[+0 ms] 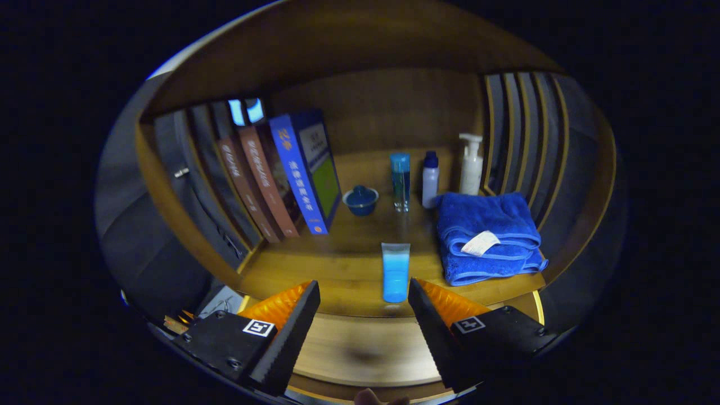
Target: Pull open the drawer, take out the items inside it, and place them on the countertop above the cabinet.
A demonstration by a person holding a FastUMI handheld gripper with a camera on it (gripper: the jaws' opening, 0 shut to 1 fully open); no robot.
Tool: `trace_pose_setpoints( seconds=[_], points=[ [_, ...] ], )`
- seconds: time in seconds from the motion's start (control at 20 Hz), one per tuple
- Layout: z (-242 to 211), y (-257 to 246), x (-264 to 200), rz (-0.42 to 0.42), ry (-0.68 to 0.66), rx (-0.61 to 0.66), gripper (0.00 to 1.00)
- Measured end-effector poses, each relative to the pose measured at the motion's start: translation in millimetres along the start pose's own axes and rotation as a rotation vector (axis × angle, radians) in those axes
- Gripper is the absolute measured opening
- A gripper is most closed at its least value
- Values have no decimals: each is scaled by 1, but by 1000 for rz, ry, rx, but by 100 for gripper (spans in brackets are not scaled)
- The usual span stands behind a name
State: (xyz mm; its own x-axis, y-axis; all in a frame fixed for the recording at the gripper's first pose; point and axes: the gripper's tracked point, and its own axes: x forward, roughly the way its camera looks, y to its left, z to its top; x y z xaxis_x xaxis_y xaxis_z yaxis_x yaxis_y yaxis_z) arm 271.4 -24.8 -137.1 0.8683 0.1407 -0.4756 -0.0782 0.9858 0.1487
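Books are leaning at the left of the countertop; a blue tube is standing just ahead of the gripper, whose fingers are gaping wide, gripping nothing. A folded towel is lying rightward. The drawer presumably lies below: dropping level toward its front should help.

This is looking like a home setting, a wooden cabinet niche staged as a household shelf. Books are leaning upright at the left, toiletries are standing at the far side: a pump bottle, a small white bottle and a clear blue bottle. A folded blue towel is lying at the right, a small lidded blue bowl is sitting near the books, and a blue tube is standing at the near edge of the countertop.
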Motion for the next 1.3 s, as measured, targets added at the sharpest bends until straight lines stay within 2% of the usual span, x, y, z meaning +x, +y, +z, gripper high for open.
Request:
trace_pose_setpoints(
  seconds=[0.15, 0.35, 0.6, 0.8, 1.1, 1.3],
  points=[
    [15, 10, -47, 11, -163, -24, 99],
    [24, 45, -98, 86, -334, -42, 99],
    [6, 98, -125, 211, -415, -42, 99],
    [-20, 123, -125, 282, -456, -25, 99],
    [-56, 104, -126, 286, -416, -63, 99],
    [-78, 49, -127, 162, -438, -170, 99]
  ],
)
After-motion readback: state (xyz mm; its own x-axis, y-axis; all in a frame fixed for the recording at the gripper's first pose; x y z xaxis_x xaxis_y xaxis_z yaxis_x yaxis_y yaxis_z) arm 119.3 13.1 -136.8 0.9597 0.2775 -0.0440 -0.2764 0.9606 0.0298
